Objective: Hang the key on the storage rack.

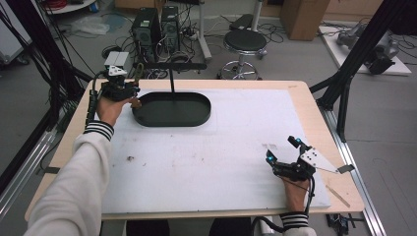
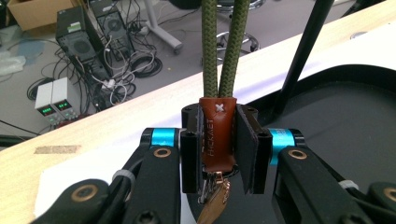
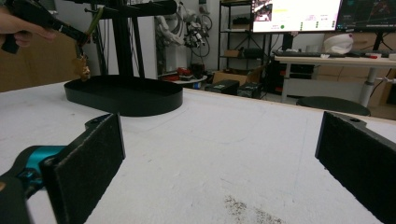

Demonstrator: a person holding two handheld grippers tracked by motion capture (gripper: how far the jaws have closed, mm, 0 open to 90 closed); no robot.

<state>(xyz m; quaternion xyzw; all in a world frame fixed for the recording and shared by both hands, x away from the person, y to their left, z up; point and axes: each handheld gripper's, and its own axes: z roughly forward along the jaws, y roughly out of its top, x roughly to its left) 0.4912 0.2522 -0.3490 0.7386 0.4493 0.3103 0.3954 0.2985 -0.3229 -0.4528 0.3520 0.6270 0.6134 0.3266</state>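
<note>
A keychain has an olive rope loop (image 2: 223, 46), a brown leather tab (image 2: 217, 135) and a brass clip (image 2: 212, 205). My left gripper (image 2: 219, 144) is shut on the leather tab. In the high view, the left gripper (image 1: 133, 88) holds the keychain (image 1: 139, 71) at the left end of a black oval tray (image 1: 172, 115). A thin post (image 1: 171, 81) with a crossbar (image 1: 174, 65) rises from the tray. My right gripper (image 1: 281, 148) rests open on the white mat at the front right. Nothing is between the jaws of the right gripper (image 3: 219, 158).
A white mat (image 1: 221, 147) covers most of the wooden table (image 1: 314, 113). Behind the table stand a stool (image 1: 245, 42) and computer towers (image 1: 156, 27) among cables. Black frame struts (image 1: 354, 54) rise at the right. The right gripper view shows the tray (image 3: 123, 95) far left.
</note>
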